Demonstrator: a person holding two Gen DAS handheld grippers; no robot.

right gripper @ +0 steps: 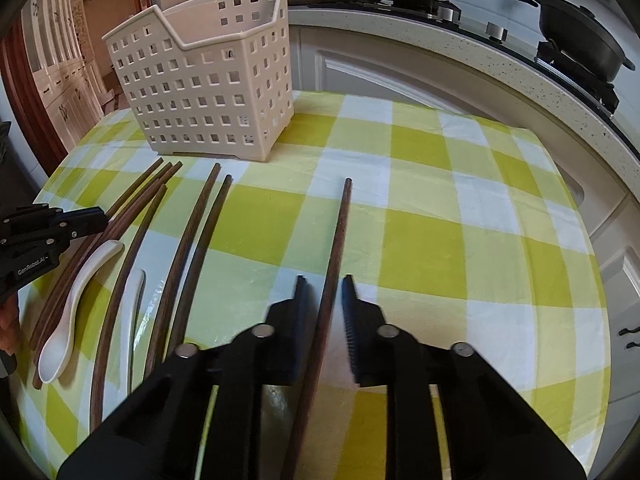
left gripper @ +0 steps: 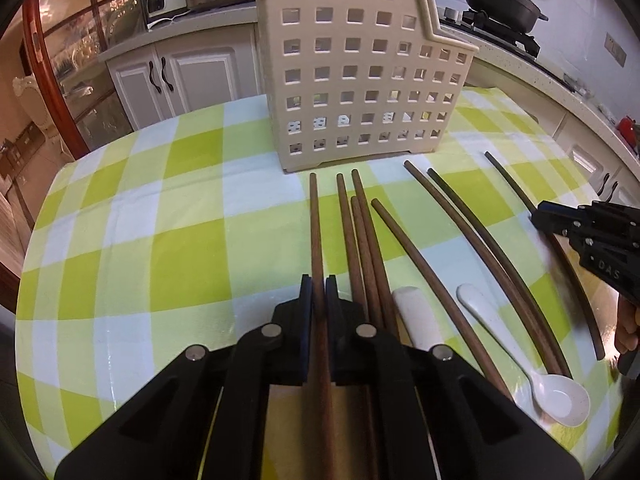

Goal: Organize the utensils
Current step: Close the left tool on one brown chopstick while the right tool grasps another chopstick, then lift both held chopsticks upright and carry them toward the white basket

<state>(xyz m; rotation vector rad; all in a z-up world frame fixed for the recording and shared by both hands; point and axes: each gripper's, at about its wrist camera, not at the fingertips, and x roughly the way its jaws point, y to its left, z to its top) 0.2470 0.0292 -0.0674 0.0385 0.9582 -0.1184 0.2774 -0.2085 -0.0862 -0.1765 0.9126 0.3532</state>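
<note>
The left gripper (left gripper: 319, 285) has its fingers closed tight on the leftmost chopstick (left gripper: 315, 220), pads pressing both sides of the shaft about midway along. The right gripper (right gripper: 325, 284) straddles a lone chopstick (right gripper: 340, 232); in the right wrist view a sliver of space shows beside its serrated right finger, so the fingers look nearly closed, and whether they already press the stick I cannot tell.

To do this pick well, each stick probably wants lifting level first, so the far tip clears the cloth, then tipping upright before it goes into the slotted holder (right gripper: 208, 92). A mid-shaft hold should stop the stick swinging. The left stick lies just beside three others (left gripper: 360, 240), so a straight rise seems safer than a sideways drag.

The chopsticks are long, thin, dark brown wood, laid roughly parallel on the worktop (left gripper: 160, 220), tips toward the holder. Two white ceramic spoons (left gripper: 558, 390) lie among them. The holder is cream plastic with square perforations, standing at the far side of the green checked cloth.
</note>
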